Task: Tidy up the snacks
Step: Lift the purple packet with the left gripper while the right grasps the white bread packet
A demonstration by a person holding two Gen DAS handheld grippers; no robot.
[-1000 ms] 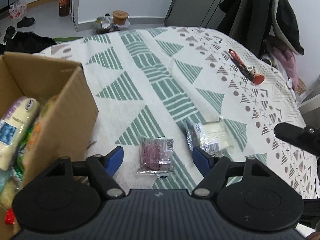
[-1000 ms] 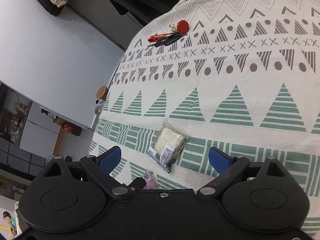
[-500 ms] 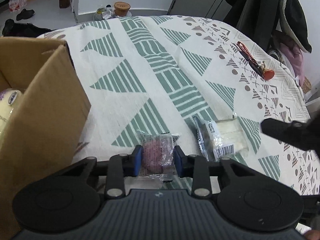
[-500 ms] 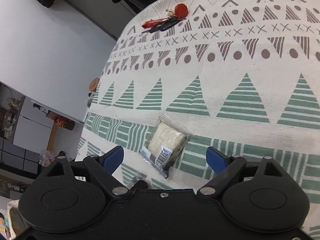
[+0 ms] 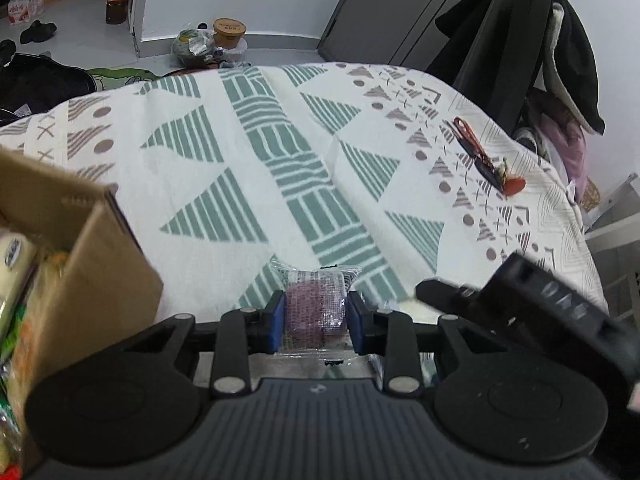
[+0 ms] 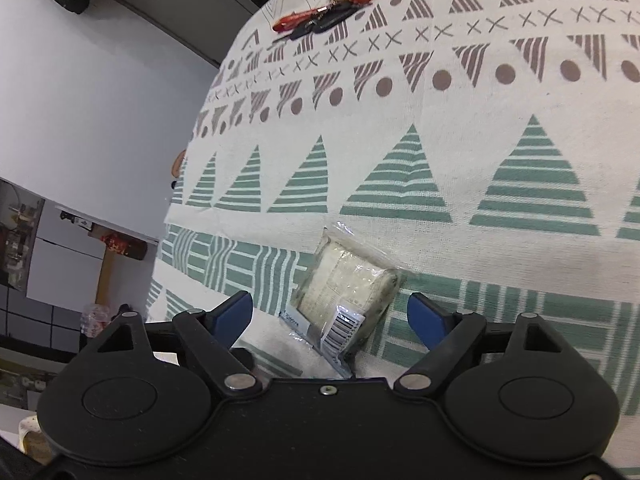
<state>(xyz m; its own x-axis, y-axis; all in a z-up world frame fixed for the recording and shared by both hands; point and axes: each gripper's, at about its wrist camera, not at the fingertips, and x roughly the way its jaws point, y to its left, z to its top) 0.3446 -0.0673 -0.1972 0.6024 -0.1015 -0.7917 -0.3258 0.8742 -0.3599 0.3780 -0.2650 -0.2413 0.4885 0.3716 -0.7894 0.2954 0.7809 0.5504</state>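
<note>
Left wrist: left gripper (image 5: 316,316) clamps purple snack packet (image 5: 314,304); right gripper (image 6: 330,316) gapes wide, empty, around pale packet (image 6: 346,292)

We see the left gripper (image 5: 316,320) clamped on a purple snack (image 5: 314,312) in clear wrap, both blue pads (image 5: 275,321) pressed to its sides. The packet sits above the patterned cloth (image 5: 280,152); we cannot tell whether it touches. At left stands a cardboard box (image 5: 100,248), open, with wrapped snacks (image 5: 16,264) inside, blurred. At right the other gripper (image 5: 520,300) reaches in, dark and blurred; whether it is open we cannot tell. A pale packet (image 5: 404,306) shows just beneath it, mostly hidden. Far right on the cloth lie keys (image 5: 488,160) with a red tag. Beyond the table we note a coat (image 5: 560,40) hanging, cups (image 5: 224,36) on the floor, and a bottle (image 5: 115,4).
</note>
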